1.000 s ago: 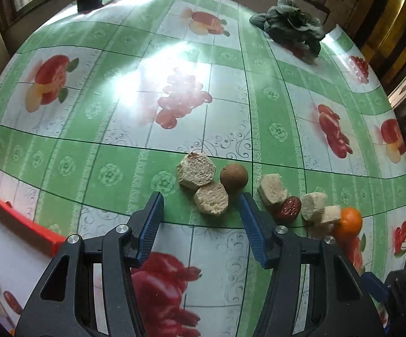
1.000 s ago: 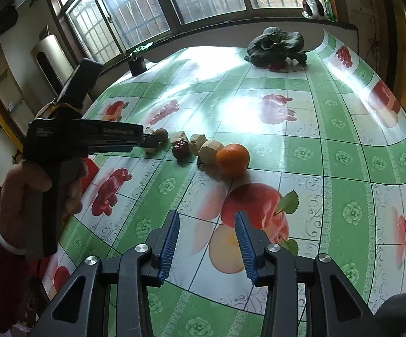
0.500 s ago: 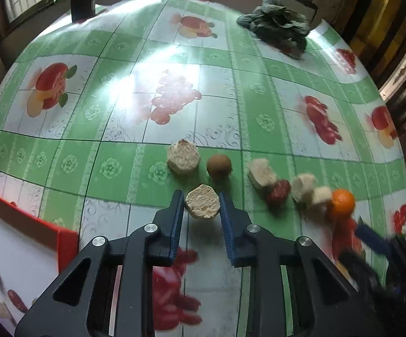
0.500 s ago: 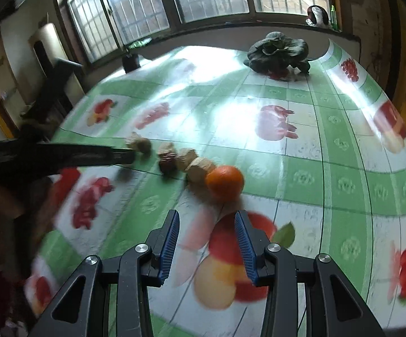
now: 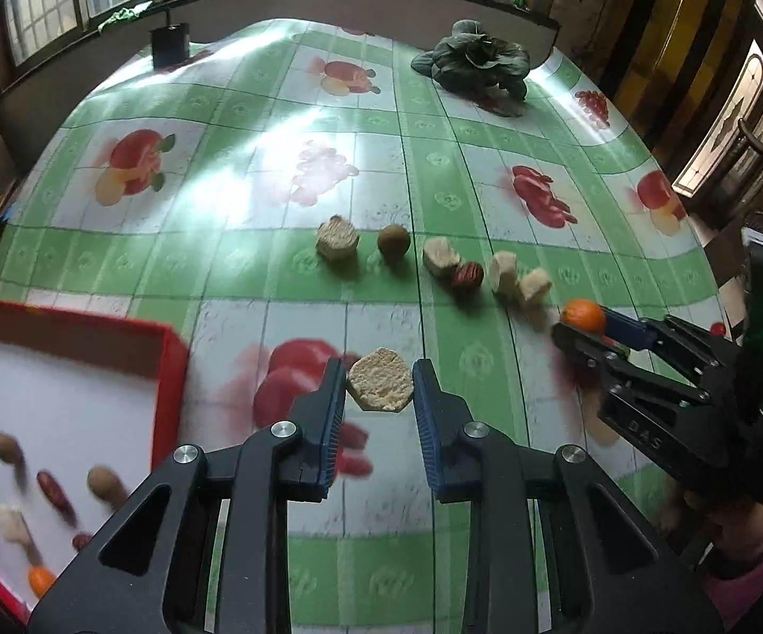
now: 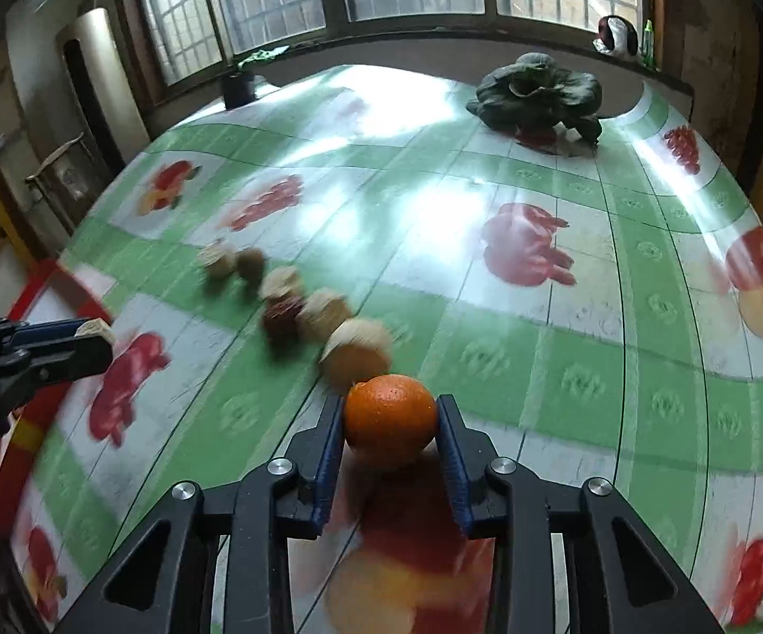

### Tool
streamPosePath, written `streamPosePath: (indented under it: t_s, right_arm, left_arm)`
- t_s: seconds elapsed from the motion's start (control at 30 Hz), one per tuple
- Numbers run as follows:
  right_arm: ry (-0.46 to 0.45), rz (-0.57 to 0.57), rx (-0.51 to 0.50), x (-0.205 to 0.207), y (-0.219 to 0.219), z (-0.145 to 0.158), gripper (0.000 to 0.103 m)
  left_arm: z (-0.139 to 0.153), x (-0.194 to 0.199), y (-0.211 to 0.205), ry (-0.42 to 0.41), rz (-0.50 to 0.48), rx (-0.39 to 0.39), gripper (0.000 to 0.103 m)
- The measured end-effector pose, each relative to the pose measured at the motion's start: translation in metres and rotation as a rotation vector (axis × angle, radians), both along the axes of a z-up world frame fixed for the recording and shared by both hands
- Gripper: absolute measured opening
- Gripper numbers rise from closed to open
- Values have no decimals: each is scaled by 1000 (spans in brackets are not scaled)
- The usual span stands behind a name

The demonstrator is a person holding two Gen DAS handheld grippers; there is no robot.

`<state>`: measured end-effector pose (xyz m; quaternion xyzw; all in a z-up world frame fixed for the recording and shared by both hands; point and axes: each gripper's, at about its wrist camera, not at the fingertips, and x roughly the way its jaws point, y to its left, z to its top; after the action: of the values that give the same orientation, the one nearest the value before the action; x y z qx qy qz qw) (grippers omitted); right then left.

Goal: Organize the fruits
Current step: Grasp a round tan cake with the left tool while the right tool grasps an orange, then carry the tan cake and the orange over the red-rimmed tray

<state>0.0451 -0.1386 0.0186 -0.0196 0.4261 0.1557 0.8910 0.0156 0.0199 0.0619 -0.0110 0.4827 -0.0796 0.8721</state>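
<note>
My left gripper (image 5: 378, 396) is shut on a beige hexagonal fruit slice (image 5: 380, 379) and holds it above the tablecloth, right of the red tray (image 5: 167, 341). The tray holds several small fruits. My right gripper (image 6: 389, 422) is shut on an orange (image 6: 389, 412), which also shows in the left wrist view (image 5: 583, 315). A row of fruit pieces lies on the table: a beige chunk (image 5: 336, 239), a brown round fruit (image 5: 393, 243), a red date (image 5: 468, 276) and more beige chunks (image 5: 534, 285).
A dark leafy vegetable (image 5: 479, 61) lies at the table's far right. A black pot (image 5: 170, 45) stands at the far edge by the window. The table edge drops off on the right near a wooden door.
My left gripper lifted the beige slice and pulled back toward the tray. My right gripper moved forward and closed on the orange.
</note>
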Motion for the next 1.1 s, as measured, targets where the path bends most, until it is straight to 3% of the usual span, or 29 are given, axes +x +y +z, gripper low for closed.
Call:
streamPosePath:
  t_s: [0.17,0.43,0.63,1.1]
  right_arm:
    - [-58,-3,41,-45,6,11,33]
    - [-65,44,99,-89,39,17,33]
    - [-67,87,120,-106,60,22,33]
    - [-59,228,122,-121,130,33,33]
  left_arm:
    - [-3,-31,7,-27,14,11,25]
    - [-10,-70,37,12,19,-92,25]
    - [-3,-95,56,-21,46,-75,25]
    - [4,-120,109,-125,186,60,25]
